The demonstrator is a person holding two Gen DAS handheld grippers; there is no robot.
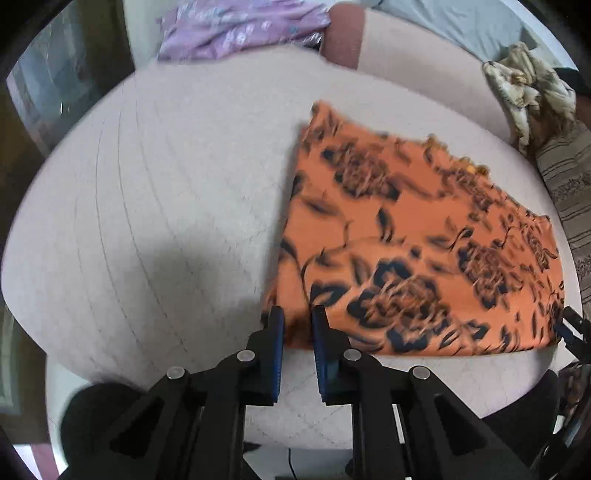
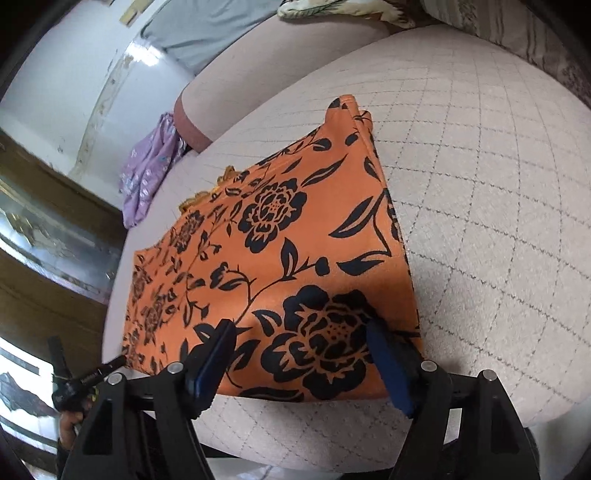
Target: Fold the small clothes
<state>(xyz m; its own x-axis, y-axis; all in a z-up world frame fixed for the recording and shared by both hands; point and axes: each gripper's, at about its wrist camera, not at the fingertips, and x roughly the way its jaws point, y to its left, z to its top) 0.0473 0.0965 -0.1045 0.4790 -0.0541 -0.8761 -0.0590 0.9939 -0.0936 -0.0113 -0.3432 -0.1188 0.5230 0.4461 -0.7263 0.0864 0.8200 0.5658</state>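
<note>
An orange cloth with a black flower print [image 1: 417, 251] lies folded flat on a pale quilted cushion [image 1: 147, 206]. My left gripper [image 1: 297, 317] is at the cloth's near left corner with its jaws a small gap apart and nothing clamped between them. In the right wrist view the same cloth [image 2: 280, 251] fills the middle. My right gripper [image 2: 301, 332] is wide open, its fingers over the cloth's near edge. The tip of the right gripper [image 1: 572, 332] shows at the cloth's right corner in the left wrist view, and the left gripper [image 2: 88, 376] shows at the lower left in the right wrist view.
A lilac patterned garment [image 1: 236, 29] lies at the far side of the cushion [image 2: 480, 184] and also shows in the right wrist view [image 2: 147, 173]. A cream and brown bundle [image 1: 532, 88] and a striped cushion [image 1: 569, 192] sit at the right. A grey sheet [image 2: 199, 37] lies beyond.
</note>
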